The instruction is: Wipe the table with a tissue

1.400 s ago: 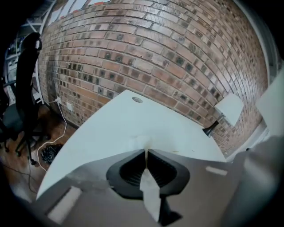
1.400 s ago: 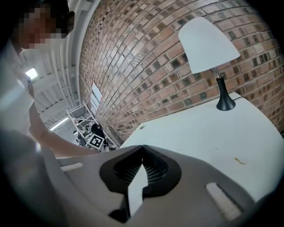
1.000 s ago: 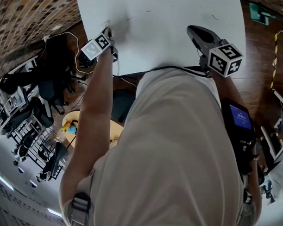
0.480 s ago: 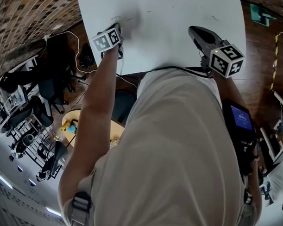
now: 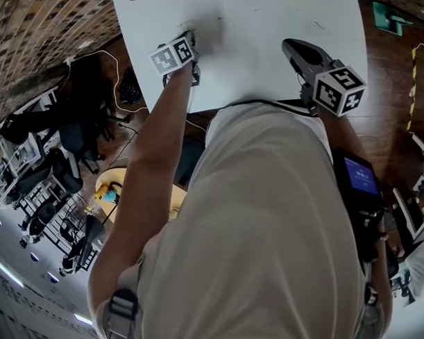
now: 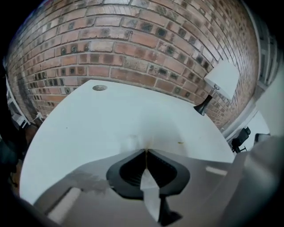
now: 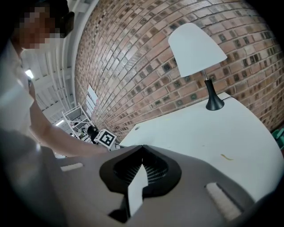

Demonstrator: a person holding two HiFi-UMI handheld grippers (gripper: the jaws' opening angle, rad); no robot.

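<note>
The person, in a pale shirt (image 5: 266, 223), is standing at the near edge of the white table (image 5: 273, 21). The right gripper (image 5: 287, 44) is hovering over the near right part of the tabletop, its jaws pressed together with nothing between them, and its marker cube (image 5: 338, 88) is sitting at its near end. The left arm (image 5: 142, 170) is reaching out to the left, and the left gripper (image 5: 191, 38) is pointing down at the near left part of the table. Its jaws are closing tightly on a tissue (image 6: 131, 142), a pale, blurred scrap that is lying at the jaw tips and touching the tabletop.

Farther out, a small yellowish speck (image 6: 179, 142) is lying on the white surface. A round disc (image 6: 100, 88) is sitting near the far left edge, and a lamp (image 6: 217, 84) with a white shade is standing at the far right corner. A brick wall (image 6: 133, 40) is rising just behind the table.
</note>
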